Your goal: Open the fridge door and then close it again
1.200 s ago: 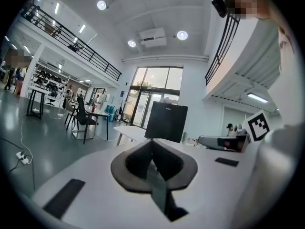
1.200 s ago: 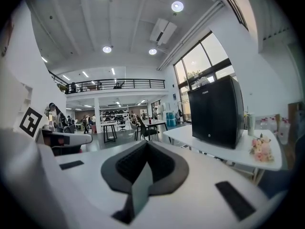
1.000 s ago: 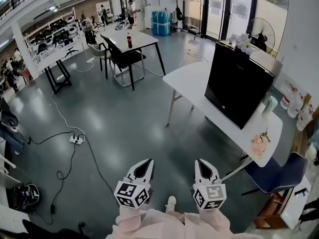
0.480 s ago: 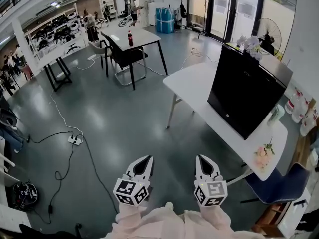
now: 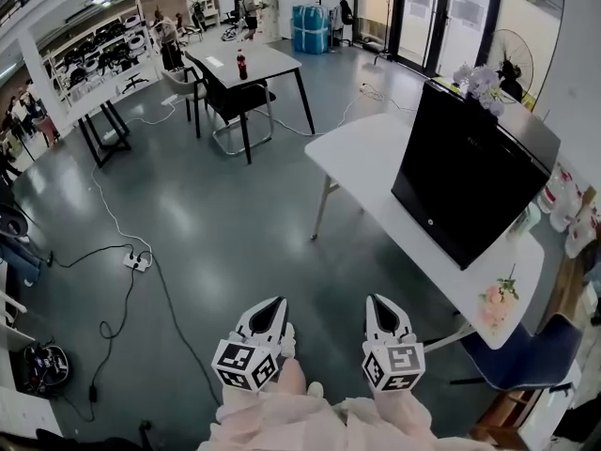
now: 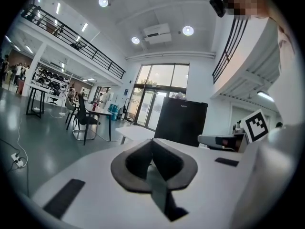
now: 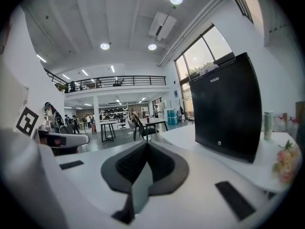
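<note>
1. Nearest, at the bottom of the head view, the left gripper [image 5: 278, 304] and right gripper [image 5: 375, 303] are held side by side above the grey floor [image 5: 216, 224], both pointing forward.
2. In each gripper's own view the jaws are pressed together, with nothing between them.
3. Ahead and to the right, well apart from both sets of fingers, the black fridge [image 5: 465, 181] stands closed on a white table [image 5: 362, 153]. The right gripper is the nearer of the two to it.
4. Pink flowers [image 5: 493, 301] lie on the table's near end, beside the fridge.
5. Farther back, a red bottle [image 5: 242, 64] stands on another table [image 5: 258, 62].
</note>
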A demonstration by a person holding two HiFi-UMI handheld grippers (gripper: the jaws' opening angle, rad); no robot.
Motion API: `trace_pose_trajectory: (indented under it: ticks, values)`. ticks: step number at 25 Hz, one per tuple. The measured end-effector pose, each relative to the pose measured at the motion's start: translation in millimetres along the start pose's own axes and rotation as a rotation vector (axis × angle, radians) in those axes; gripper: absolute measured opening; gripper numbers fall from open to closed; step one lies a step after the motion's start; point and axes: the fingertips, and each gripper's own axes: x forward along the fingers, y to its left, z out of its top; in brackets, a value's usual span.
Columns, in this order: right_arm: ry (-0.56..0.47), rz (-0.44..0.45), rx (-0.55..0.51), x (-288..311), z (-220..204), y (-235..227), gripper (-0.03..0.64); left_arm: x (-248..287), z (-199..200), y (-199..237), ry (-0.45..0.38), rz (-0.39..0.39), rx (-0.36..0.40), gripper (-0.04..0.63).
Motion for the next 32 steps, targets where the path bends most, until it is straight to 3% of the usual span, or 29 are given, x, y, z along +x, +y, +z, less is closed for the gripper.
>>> trace_pose_trajectory:
  ticks: [6,21,32]
  values:
    - [-0.002,-0.024,0.0,40.8,10.2,-13.0,0.009,42.5,12.9,21.8,0.007,-0.032,0.01,0.011]
    - [-0.019,-0.099,-0.005,193.8,74.0,-28.2,0.009,176.7,92.8,116.3,0.014,-0.134,0.059,0.011]
    - [-0.04,-0.233,0.011,263.2,90.6,-55.0,0.009,261.7,114.3,152.4,0.048,-0.273,0.086,0.011]
